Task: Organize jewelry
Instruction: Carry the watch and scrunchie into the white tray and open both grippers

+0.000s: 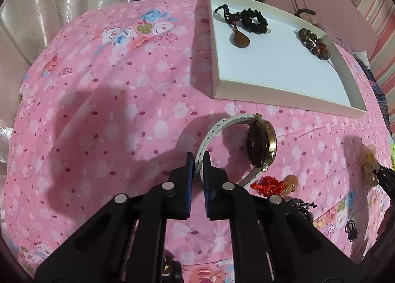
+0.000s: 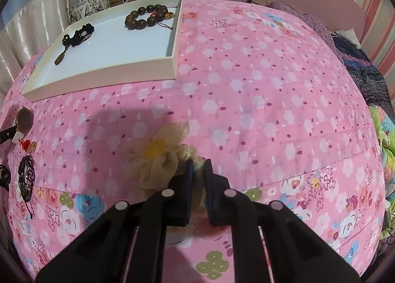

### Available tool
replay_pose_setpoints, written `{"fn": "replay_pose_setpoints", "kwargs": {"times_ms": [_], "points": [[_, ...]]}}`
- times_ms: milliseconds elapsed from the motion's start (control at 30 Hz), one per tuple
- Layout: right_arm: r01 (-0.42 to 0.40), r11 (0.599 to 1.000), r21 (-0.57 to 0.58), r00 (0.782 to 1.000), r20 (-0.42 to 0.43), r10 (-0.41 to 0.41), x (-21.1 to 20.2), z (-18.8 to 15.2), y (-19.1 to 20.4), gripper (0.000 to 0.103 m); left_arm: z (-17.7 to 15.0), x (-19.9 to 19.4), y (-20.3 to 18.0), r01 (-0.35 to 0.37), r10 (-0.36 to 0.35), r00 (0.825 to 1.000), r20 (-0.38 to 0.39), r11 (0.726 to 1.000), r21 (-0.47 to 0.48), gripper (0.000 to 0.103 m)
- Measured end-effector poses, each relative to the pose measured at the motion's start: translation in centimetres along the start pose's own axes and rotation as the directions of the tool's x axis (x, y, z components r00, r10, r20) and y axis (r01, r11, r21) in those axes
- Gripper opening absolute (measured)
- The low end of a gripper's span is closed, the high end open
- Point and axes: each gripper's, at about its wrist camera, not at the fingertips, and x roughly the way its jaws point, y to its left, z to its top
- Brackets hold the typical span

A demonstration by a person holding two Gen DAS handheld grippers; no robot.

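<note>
A watch [image 1: 261,145] with a brass case and a white strap lies on the pink floral bedspread. My left gripper [image 1: 199,162] is shut on its strap. In the right wrist view my right gripper [image 2: 199,168] is shut on the blond band of a beige fabric flower hair tie [image 2: 158,152]. The same watch [image 2: 24,119] shows at the left edge there. A white tray [image 1: 276,90] holds a brown pendant on a black cord [image 1: 240,40], a black scrunchie [image 1: 254,21] and a dark wooden bead bracelet [image 1: 314,43].
A red knotted charm with an amber gourd [image 1: 274,185] lies right of my left gripper, with black cords [image 1: 350,229] further right. A black braided piece [image 2: 26,179] lies at the left of the right wrist view. Curtains, a pink headboard and folded blankets [image 2: 365,70] border the bed.
</note>
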Motion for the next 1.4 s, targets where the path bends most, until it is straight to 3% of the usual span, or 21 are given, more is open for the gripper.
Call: {"fn": "replay_pose_setpoints", "kwargs": {"times_ms": [200,467,767,967,1100,1300,1400], "points": [[-0.008,1.0,0.01,0.999,0.033,0.007,-1.1,0.6,-0.2,0.008,0.2,-1.6,-0.3,-0.002,0.001,0.999,0.049,1.0,0.007,0.006],[-0.028,1.0,-0.003,0.994,0.103,0.028,-3.4,3.0,1.0,0.008,1.3,-5.4,-1.7,0.052,-0.055,0.989,0.14,0.998,0.03,0.006],[-0.101,0.994,-0.041,0.971,0.215,0.108,-6.8,9.4,4.5,0.008,4.8,-7.1,-4.3,0.108,-0.11,0.98,0.166,0.994,0.022,0.006],[-0.17,0.985,-0.035,0.953,0.247,0.174,-5.8,14.1,7.1,0.008,7.9,-5.6,-6.6,0.148,-0.148,0.976,0.159,0.989,0.011,0.006],[-0.191,0.981,-0.024,0.953,0.237,0.191,-3.6,16.4,8.4,0.008,10.0,-3.7,-7.8,0.152,-0.149,0.979,0.14,0.988,-0.006,0.006],[-0.214,0.977,0.007,0.954,0.214,0.208,0.4,17.8,8.9,0.008,13.0,0.3,-8.4,0.188,-0.182,0.979,0.093,0.981,-0.049,0.007],[-0.22,0.975,0.019,0.956,0.202,0.212,2.4,17.9,8.6,0.008,13.7,2.4,-9.1,0.169,-0.166,0.983,0.076,0.984,-0.048,0.007]]}}
